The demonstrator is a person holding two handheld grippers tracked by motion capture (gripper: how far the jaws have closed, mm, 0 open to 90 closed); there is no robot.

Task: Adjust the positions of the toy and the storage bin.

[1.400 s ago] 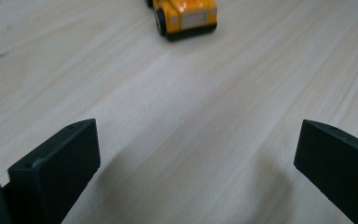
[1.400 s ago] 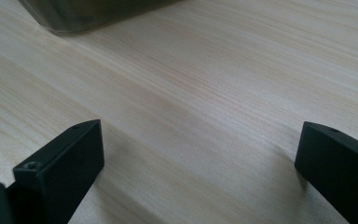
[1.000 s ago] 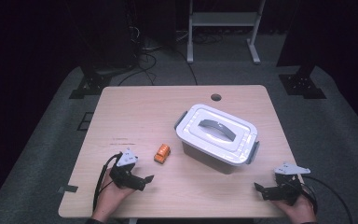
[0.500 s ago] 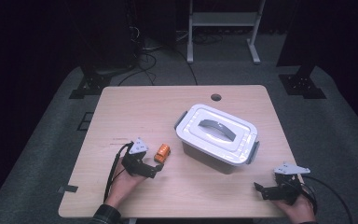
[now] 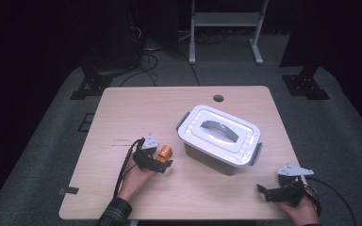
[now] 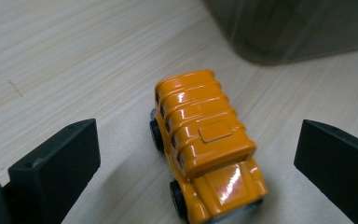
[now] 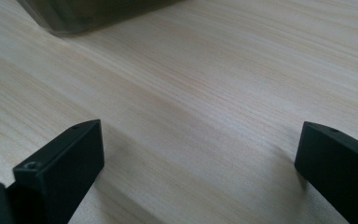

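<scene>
Left gripper (image 5: 162,161): jaws spread wide, orange toy bus (image 6: 207,148) between them, untouched. Right gripper (image 5: 264,192): jaws spread over bare table (image 7: 205,93).

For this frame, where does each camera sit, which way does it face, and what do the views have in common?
High view: above the person's side, facing forward and down on the table; both hands, left gripper and right gripper show.
Left gripper view: rides the left gripper, facing down between its open fingers at the toy bus.
Right gripper view: rides the right gripper, open fingers over bare wood.
Shared: the bus and the lidded box appear in the high and left gripper views.
</scene>
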